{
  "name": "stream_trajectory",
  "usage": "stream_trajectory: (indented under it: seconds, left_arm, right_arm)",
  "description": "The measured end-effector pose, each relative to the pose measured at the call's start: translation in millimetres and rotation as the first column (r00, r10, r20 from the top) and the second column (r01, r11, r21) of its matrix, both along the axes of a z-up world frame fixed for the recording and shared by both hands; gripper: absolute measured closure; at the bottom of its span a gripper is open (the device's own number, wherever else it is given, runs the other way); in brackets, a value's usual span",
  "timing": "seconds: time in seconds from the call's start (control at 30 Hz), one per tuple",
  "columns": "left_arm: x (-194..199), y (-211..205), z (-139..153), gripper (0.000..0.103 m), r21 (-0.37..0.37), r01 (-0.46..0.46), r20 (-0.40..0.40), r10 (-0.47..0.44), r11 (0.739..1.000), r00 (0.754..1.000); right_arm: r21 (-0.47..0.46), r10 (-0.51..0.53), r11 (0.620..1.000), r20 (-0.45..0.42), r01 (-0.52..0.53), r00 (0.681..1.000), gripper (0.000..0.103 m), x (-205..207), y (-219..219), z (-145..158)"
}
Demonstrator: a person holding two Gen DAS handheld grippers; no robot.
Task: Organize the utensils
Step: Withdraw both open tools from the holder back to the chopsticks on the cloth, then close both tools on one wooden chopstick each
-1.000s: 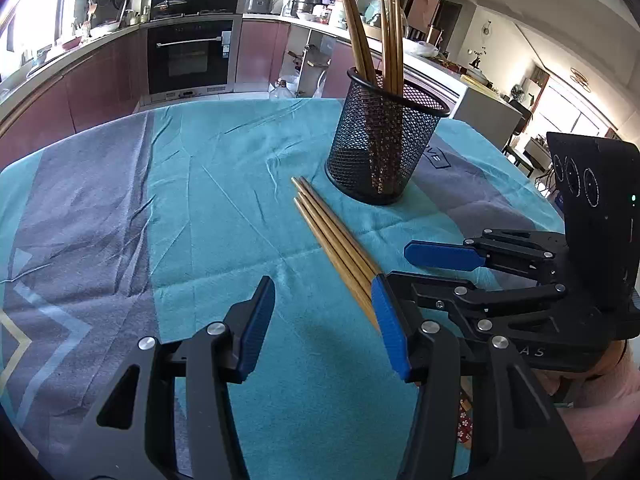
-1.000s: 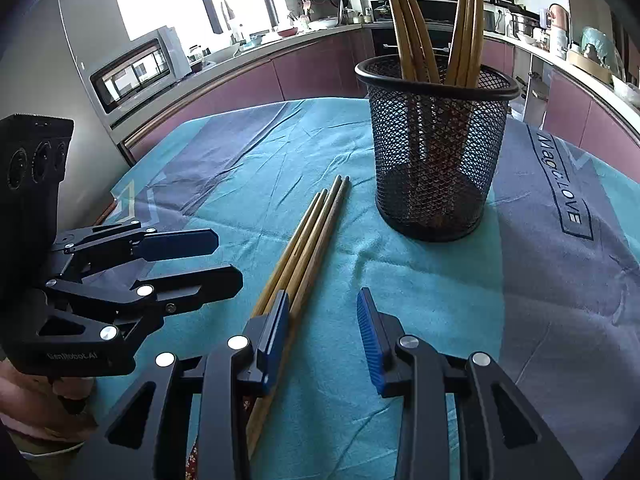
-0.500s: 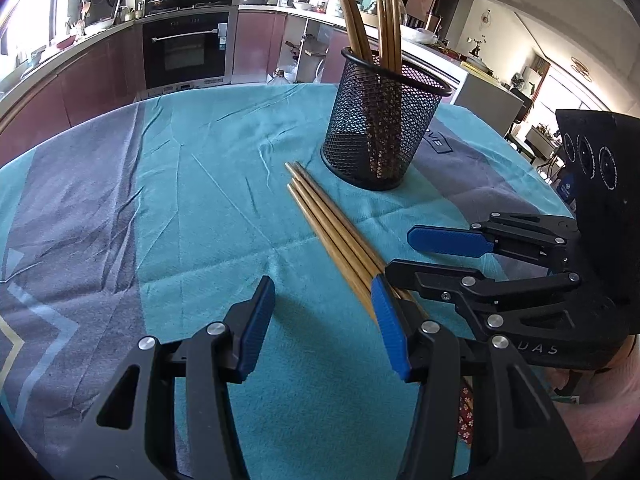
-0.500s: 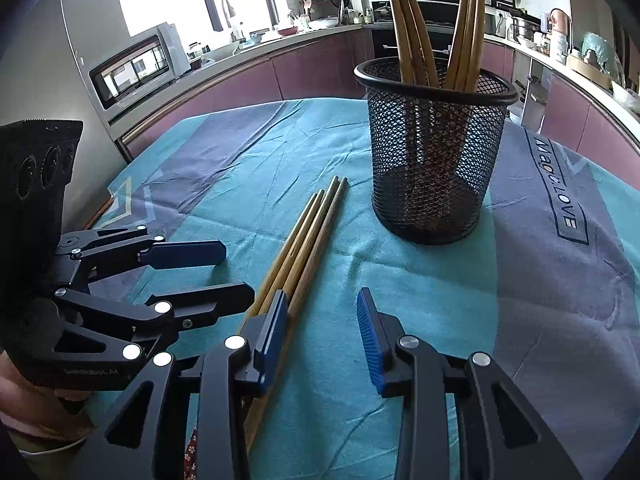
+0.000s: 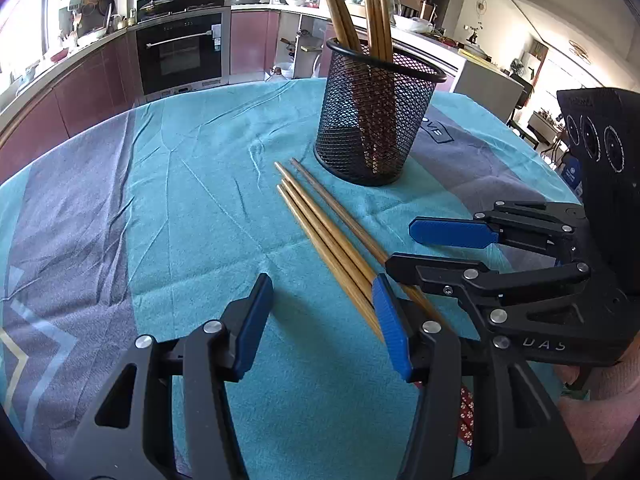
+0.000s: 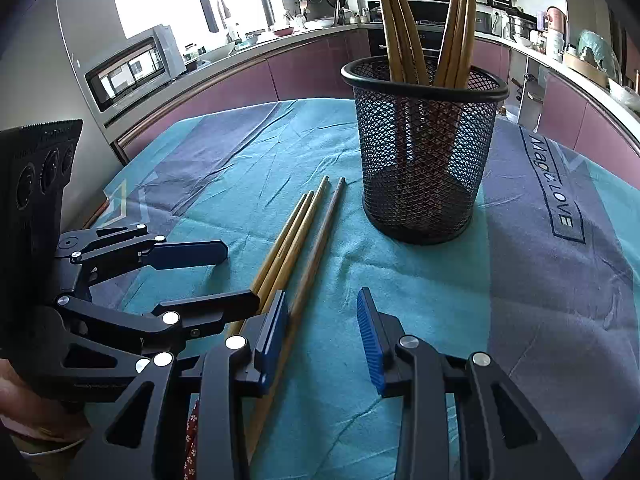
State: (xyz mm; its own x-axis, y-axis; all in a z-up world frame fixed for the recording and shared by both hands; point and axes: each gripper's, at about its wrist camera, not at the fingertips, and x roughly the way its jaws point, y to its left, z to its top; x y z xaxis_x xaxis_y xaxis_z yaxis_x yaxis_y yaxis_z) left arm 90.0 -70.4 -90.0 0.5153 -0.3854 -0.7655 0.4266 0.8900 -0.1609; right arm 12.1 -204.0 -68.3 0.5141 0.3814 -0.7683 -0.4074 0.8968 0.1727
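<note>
So the loose wooden chopsticks [image 5: 328, 236] lie flat on the teal tablecloth [image 5: 192, 208], beside the black mesh cup [image 5: 376, 120]. Left gripper [image 5: 324, 320] and right gripper [image 6: 320, 328] both hang released, empty, chopsticks running under their inner fingers.

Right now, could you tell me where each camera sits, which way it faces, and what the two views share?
Left wrist: rides the left gripper, looking down across the tablecloth; the right gripper shows at right.
Right wrist: rides the right gripper, same slant; the left gripper and a hand show at left.
Shared: loose chopsticks and mesh holder.
</note>
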Motion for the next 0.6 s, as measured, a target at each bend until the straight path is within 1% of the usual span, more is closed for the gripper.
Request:
stream_trajectory:
  seconds: [0.3, 0.4, 0.47, 0.6]
  left_arm:
    - [-3.0, 3.9, -1.2, 0.064, 0.026, 0.023, 0.007, -0.023, 0.999, 1.000]
    - [-3.7, 7.2, -1.2, 0.072, 0.042, 0.025, 0.011, -0.025, 0.999, 1.000]
    - [-1.4, 11.0, -1.1, 0.080, 0.042, 0.021, 0.007, -0.022, 0.999, 1.000]
    - [2.4, 13.9, -1.4, 0.085, 0.033, 0.017, 0.006, -0.017, 0.999, 1.000]
  right_arm:
    - [0.000, 0.003, 1.000, 0.000, -0.003, 1.000, 0.070, 0.7, -0.9, 0.6]
    - [-0.004, 0.006, 1.000, 0.001, -0.006, 1.000, 0.070, 0.7, 0.3, 0.7]
    - [-0.008, 0.009, 1.000, 0.002, -0.009, 1.000, 0.070, 1.8, 1.4, 0.7]
    - [-0.030, 0.015, 0.999, 0.008, -0.015, 1.000, 0.071, 5.5, 8.6, -0.2]
